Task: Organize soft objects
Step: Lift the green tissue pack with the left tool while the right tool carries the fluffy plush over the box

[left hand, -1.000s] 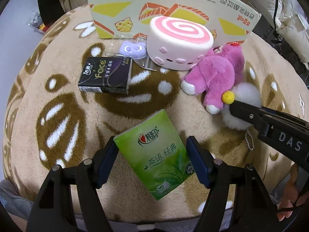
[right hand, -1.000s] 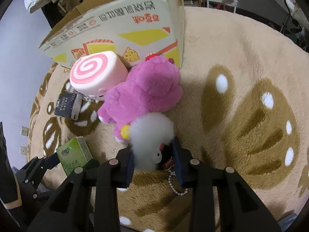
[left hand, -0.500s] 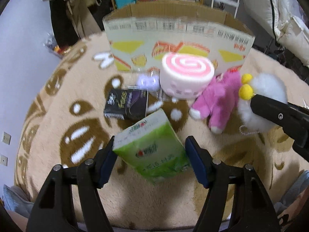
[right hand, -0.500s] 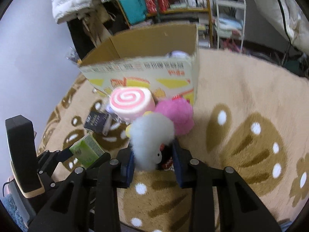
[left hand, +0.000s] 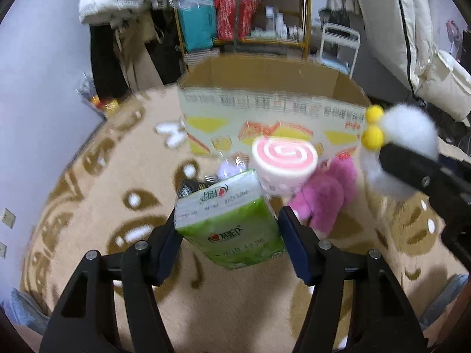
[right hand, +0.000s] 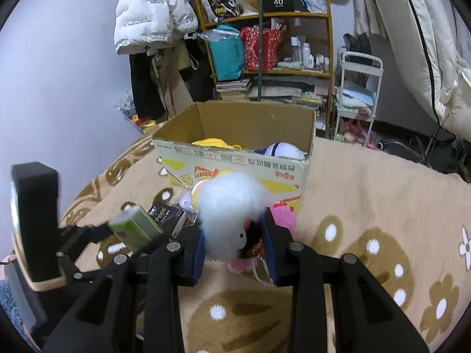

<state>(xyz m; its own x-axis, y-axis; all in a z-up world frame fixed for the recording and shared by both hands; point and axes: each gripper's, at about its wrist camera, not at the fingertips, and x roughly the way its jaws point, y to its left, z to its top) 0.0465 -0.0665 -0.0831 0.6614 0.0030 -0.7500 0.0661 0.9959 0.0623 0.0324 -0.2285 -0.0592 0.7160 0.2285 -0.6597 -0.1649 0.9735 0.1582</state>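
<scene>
both loads have come up off the rug: my left gripper (left hand: 229,235) clamps the green tissue pack (left hand: 228,220), my right gripper (right hand: 234,245) squeezes the white fluffy toy (right hand: 231,209) (keychain dangling), cardboard box (right hand: 235,158) ahead, so drop-off looks next.

The left gripper (left hand: 229,235) is raised off the rug, its two fingers (left hand: 166,244) pressed against the sides of a green tissue pack (left hand: 232,220) that tilts between them. The right gripper (right hand: 234,245) is also lifted, just to the right of the left one and slightly ahead, fingers (right hand: 272,247) clamped on a white fluffy toy (right hand: 231,214). Both point toward the box (right hand: 235,158).
</scene>
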